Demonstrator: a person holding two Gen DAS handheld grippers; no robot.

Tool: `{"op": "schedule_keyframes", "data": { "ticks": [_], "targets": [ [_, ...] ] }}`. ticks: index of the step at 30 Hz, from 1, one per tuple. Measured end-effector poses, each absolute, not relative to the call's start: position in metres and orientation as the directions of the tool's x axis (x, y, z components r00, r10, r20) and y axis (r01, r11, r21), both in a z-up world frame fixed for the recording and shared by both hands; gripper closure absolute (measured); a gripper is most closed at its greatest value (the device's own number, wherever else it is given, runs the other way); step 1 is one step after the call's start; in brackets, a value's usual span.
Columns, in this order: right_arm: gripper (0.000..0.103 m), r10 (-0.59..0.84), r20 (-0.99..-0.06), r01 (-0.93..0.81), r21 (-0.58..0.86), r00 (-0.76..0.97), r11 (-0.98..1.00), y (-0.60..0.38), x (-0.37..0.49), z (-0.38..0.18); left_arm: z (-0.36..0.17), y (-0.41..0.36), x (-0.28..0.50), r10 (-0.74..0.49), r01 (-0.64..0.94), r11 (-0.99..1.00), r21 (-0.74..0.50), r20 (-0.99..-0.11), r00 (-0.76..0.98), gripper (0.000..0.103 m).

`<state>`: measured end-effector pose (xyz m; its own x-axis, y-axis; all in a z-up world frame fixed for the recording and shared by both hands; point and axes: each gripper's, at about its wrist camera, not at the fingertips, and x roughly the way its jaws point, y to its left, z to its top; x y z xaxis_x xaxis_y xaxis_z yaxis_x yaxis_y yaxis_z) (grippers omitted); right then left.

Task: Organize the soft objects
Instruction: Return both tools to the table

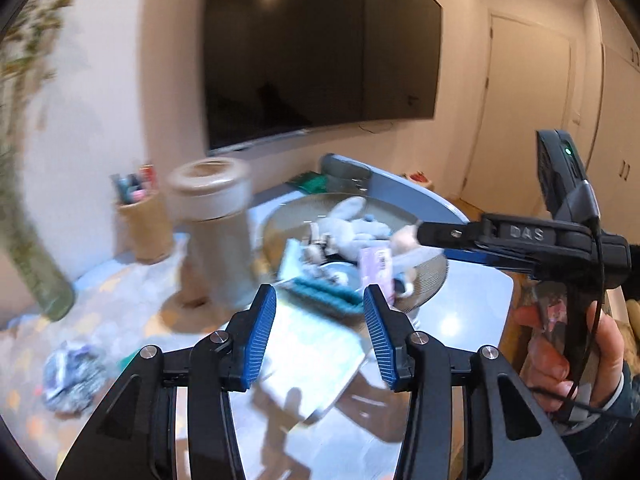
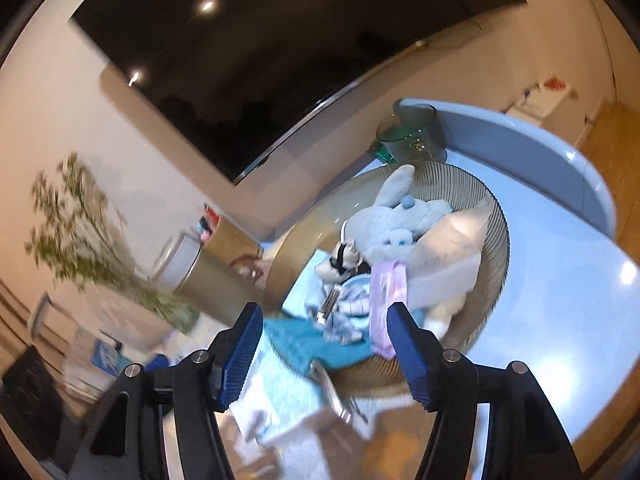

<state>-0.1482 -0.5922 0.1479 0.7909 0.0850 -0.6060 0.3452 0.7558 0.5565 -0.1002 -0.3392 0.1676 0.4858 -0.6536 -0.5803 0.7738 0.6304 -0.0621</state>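
Both views are pretty smeared with motion blur, so only the bigger stuff can be made out. The soft things are piled in a wide ribbed bowl (image 2: 494, 216) that sits on the glossy pale blue counter (image 2: 560, 280): a grey plush bunny (image 2: 394, 220) is lying at the back of the heap, a white cloth (image 2: 448, 256) is bunched beside it, a lilac packet (image 2: 384, 292) is propped near the front, and a teal knit cloth (image 2: 312, 344) is draped over the near rim. A pale towel (image 2: 280, 392) is hung from that rim down onto the counter. The left claw (image 1: 320, 332) is seen released, with nothing pinched between its blue pads, hovering just in front of the bowl above the towel. The right claw (image 2: 324, 356) is likewise spread open with nothing clamped, its pads set to either side of the teal cloth without pressing on it. From the left view the right claw's handle is seen gripped by a hand (image 1: 580, 344). A tan canister (image 1: 212, 216) and a pen holder (image 1: 144, 220) are stood left of the bowl, and a dark TV (image 1: 320, 48) is mounted on the wall behind.
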Motion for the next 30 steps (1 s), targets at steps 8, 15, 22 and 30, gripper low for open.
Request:
{"op": "schedule_keyframes", "data": {
  "ticks": [8, 15, 22, 30],
  "targets": [
    [0.02, 0.05, -0.587, 0.226, 0.387, 0.808, 0.894, -0.495, -0.161, 0.184, 0.178, -0.2, -0.087, -0.564, 0.615, 0.782, -0.105, -0.54, 0.625, 0.057],
    [0.016, 0.14, -0.618, 0.082, 0.316, 0.774, 0.945, -0.399, -0.137, 0.173, 0.152, -0.093, -0.068, -0.431, 0.43, 0.89, -0.149, -0.581, 0.691, 0.057],
    [0.016, 0.215, -0.688, -0.01, 0.289, 0.693, 0.957, -0.33, -0.092, 0.123, 0.073, -0.046, -0.041, -0.294, 0.302, 0.946, -0.122, -0.718, 0.631, 0.057],
    [0.016, 0.232, -0.693, -0.012, 0.306, 0.682, 0.952, -0.311, -0.067, 0.052, 0.021, -0.025, -0.03, -0.28, 0.259, 0.954, -0.154, -0.765, 0.58, 0.057]
  ]
}}
